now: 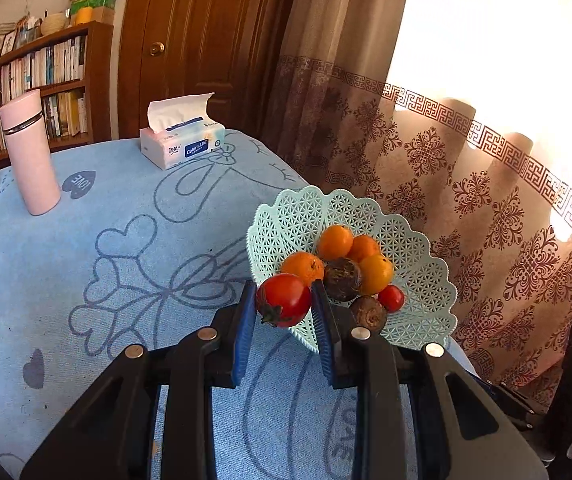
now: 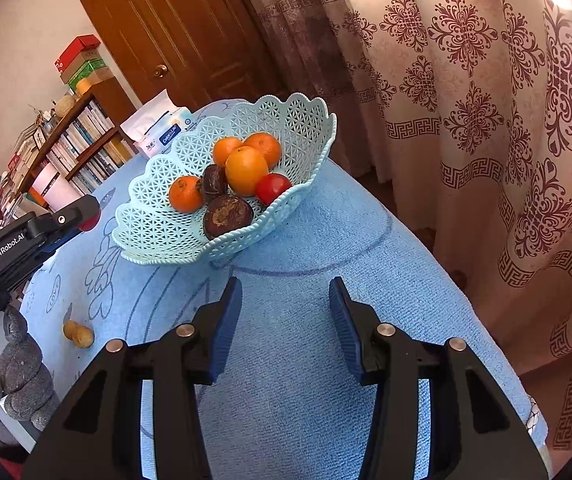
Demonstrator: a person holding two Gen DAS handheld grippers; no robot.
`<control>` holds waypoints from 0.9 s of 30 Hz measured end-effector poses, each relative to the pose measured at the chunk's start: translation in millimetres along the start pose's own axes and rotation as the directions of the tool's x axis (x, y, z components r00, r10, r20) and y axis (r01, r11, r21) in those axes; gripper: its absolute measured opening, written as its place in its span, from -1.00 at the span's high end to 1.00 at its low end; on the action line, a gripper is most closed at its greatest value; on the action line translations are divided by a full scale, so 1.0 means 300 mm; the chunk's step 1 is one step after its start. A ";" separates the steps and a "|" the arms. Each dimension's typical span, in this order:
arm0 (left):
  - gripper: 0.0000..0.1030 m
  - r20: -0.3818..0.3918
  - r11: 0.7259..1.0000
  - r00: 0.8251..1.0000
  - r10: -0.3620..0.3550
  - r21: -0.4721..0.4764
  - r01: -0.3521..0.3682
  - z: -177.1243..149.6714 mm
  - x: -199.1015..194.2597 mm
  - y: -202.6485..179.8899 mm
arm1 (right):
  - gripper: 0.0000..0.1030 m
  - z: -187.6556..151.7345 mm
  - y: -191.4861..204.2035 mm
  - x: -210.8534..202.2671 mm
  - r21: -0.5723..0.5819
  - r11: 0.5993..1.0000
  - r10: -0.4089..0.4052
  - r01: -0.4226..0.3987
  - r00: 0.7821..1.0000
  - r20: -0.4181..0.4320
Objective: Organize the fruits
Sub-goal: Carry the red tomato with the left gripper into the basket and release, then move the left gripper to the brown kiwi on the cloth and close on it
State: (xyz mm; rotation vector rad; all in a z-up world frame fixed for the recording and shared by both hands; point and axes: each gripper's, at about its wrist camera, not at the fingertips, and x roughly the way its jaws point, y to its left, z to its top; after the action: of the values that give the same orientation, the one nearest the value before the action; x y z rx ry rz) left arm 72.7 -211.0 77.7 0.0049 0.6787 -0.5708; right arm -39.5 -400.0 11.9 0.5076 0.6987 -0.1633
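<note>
A red tomato was held clamped in the left gripper just short of the lattice basket, evidently for adding to the fruit there; the right gripper was kept parted and empty.

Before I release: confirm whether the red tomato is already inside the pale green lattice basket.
No, the red tomato sits clamped in the left hand-held gripper, short of the pale green lattice basket.

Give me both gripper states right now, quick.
Left gripper: closed on a red tomato, near the basket.
Right gripper: open, holding nothing, above the tablecloth.
</note>
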 end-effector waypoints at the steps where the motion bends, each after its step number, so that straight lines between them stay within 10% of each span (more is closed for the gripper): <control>1: 0.46 -0.004 1.000 1.000 -0.003 0.005 0.003 0.000 0.009 -0.010 | 0.09 0.001 -0.003 0.001 0.004 1.000 0.005 -0.005 1.000 -0.002; 27: -0.15 -0.028 0.996 0.999 0.037 -0.080 -0.039 -0.026 -0.010 0.093 | 0.09 -0.002 -0.001 0.007 0.002 1.000 0.012 -0.012 1.000 -0.011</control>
State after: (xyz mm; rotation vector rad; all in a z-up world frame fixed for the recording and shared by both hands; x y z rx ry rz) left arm 80.2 -184.5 68.4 -0.0502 0.7252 -0.5068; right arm -38.3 -399.9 10.2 0.5149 0.7064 -0.1502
